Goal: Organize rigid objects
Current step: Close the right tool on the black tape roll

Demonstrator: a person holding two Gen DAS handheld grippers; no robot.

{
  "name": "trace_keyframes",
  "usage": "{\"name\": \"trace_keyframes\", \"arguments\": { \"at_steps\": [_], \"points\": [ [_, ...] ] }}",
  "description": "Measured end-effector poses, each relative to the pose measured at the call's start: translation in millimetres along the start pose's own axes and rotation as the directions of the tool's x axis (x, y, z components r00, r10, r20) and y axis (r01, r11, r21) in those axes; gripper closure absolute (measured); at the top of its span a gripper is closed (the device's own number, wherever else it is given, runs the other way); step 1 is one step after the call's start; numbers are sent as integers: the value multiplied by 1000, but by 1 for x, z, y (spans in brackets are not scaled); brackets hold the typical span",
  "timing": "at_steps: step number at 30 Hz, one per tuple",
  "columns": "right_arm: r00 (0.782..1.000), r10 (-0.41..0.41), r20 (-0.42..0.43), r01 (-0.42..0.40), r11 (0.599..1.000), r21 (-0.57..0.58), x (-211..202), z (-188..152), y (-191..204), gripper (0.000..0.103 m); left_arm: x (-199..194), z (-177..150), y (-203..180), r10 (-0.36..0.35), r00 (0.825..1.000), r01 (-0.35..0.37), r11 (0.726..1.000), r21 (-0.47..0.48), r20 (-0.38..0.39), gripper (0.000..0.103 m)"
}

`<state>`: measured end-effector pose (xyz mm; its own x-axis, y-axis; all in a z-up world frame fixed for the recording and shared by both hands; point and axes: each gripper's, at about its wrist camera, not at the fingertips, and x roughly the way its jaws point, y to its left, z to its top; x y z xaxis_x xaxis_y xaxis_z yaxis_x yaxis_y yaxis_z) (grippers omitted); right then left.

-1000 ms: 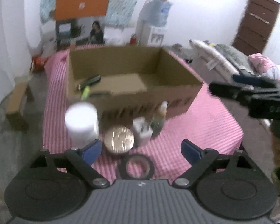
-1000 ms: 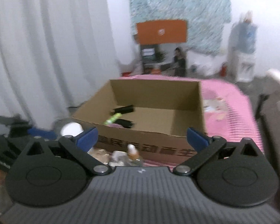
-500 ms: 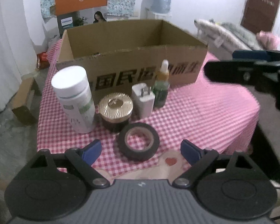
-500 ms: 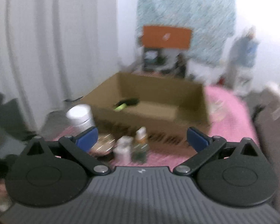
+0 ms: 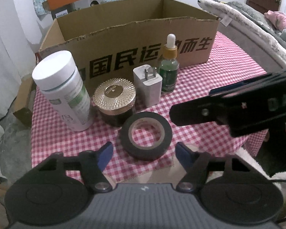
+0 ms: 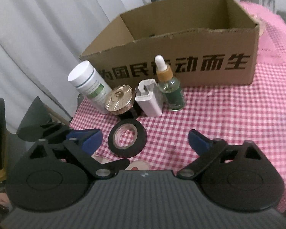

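Left wrist view, right gripper (image 5: 192, 112) beside tape roll (image 5: 146, 135), cardboard box (image 5: 135, 43) behind

In front of me the tape roll (image 5: 146, 138) lies flat on the table (image 5: 215, 80), nearest my left gripper (image 5: 143, 152). Just beyond it, left to right, I see the bottle (image 5: 63, 91), the jar (image 5: 114, 103), the charger (image 5: 147, 85) and the dropper bottle (image 5: 169, 64). The cardboard box (image 5: 135, 43) stands behind that row. My right gripper (image 6: 144, 139) hangs near, with the tape roll (image 6: 127, 137) between its fingers' line.
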<state>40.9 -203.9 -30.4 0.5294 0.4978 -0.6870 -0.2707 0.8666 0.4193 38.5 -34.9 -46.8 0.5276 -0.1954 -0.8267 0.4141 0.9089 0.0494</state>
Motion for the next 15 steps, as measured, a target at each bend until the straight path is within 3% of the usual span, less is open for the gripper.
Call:
{"name": "trace_keyframes", "arguments": {
  "at_steps": [2,4,7,15],
  "points": [
    [1000,10,-18,-10,1000,12,9,3,-2,25,3,3,2,-11,1000,11,1000,-4,-2,37],
    [999,20,-45,-19,999,28,18,7,-4,41,6,4,4,-29,1000,29,1000,-6,-3,41],
    [996,44,-76,-40,998,53,27,8,-8,53,8,6,4,-46,999,46,999,-3,-4,42],
    [996,53,-77,-46,995,85,26,5,-21,62,12,17,-5,-109,994,109,994,-5,-8,44]
  ]
}}
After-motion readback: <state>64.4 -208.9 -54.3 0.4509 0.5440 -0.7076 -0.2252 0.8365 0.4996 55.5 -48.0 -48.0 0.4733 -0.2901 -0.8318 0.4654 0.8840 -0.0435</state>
